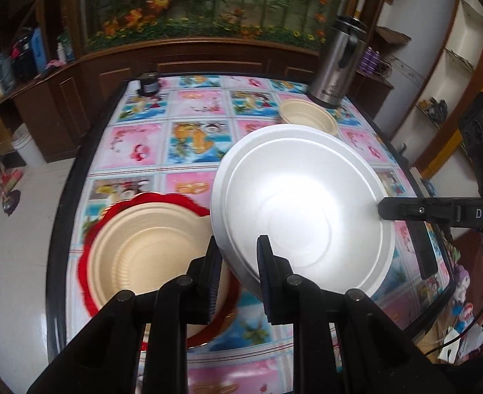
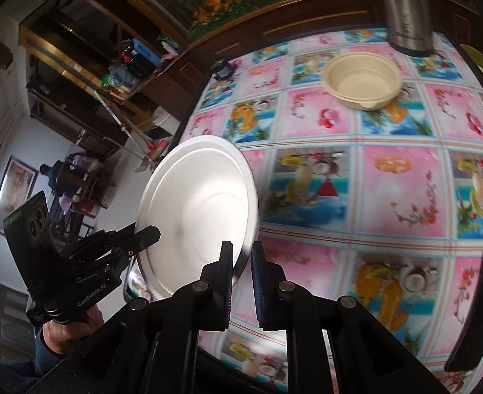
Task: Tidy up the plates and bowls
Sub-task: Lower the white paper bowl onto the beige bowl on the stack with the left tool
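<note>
A white foam plate (image 1: 304, 210) is held tilted above the table by both grippers. My left gripper (image 1: 238, 262) is shut on its near rim; my right gripper (image 2: 242, 271) is shut on the opposite rim, and the plate also shows in the right wrist view (image 2: 198, 213). The right gripper's finger enters the left wrist view (image 1: 405, 211) from the right. A beige plate (image 1: 143, 256) lies on a red scalloped plate (image 1: 90, 246) at the table's left. A beige bowl (image 2: 361, 78) stands at the far side and also shows in the left wrist view (image 1: 309, 116).
A steel thermos (image 1: 336, 62) stands at the far right corner behind the bowl. A small dark jar (image 1: 148, 83) sits at the far left corner. A dark phone (image 2: 474, 312) lies near the right edge. The table (image 1: 195, 151) has a colourful patterned cloth and a dark rim.
</note>
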Demonstrator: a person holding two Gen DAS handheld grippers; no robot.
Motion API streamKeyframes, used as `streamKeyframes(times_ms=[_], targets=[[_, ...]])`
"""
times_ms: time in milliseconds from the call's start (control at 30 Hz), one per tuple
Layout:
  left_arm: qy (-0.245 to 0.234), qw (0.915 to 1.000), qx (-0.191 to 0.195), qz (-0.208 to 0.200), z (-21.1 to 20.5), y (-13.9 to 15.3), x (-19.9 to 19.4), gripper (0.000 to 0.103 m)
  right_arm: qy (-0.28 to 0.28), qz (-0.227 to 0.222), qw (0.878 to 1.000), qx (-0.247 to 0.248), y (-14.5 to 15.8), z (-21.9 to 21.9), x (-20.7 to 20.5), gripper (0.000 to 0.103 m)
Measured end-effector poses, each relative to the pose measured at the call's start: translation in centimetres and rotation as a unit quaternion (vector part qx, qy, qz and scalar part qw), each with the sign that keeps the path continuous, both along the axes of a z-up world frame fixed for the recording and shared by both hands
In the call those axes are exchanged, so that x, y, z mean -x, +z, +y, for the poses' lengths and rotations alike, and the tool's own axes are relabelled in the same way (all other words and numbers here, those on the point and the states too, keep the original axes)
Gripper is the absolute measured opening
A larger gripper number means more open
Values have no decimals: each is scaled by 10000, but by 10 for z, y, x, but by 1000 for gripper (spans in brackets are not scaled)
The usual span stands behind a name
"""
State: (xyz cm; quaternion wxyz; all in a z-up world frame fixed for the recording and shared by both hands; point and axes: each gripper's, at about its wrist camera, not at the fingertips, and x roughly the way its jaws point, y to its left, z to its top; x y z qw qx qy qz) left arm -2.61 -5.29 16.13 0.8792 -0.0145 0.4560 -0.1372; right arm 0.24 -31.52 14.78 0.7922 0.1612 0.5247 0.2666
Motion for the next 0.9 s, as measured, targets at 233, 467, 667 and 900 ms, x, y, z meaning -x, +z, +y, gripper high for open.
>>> streamKeyframes(times_ms=[233, 467, 667, 900], targets=[[665, 9977, 41, -72, 62, 5, 6, 19, 541, -169, 9984, 85, 8, 65, -19, 12], [1105, 9938, 53, 83, 104, -11, 10, 19, 944, -16, 9953, 234, -13, 119, -32, 13], [1208, 9921, 52, 330, 117, -33, 12, 19, 1063, 279, 9936, 273, -33, 135, -34, 13], [1221, 9915, 52, 446, 119, -44, 12, 19, 1093, 529, 9921, 307, -48, 141, -32, 14]])
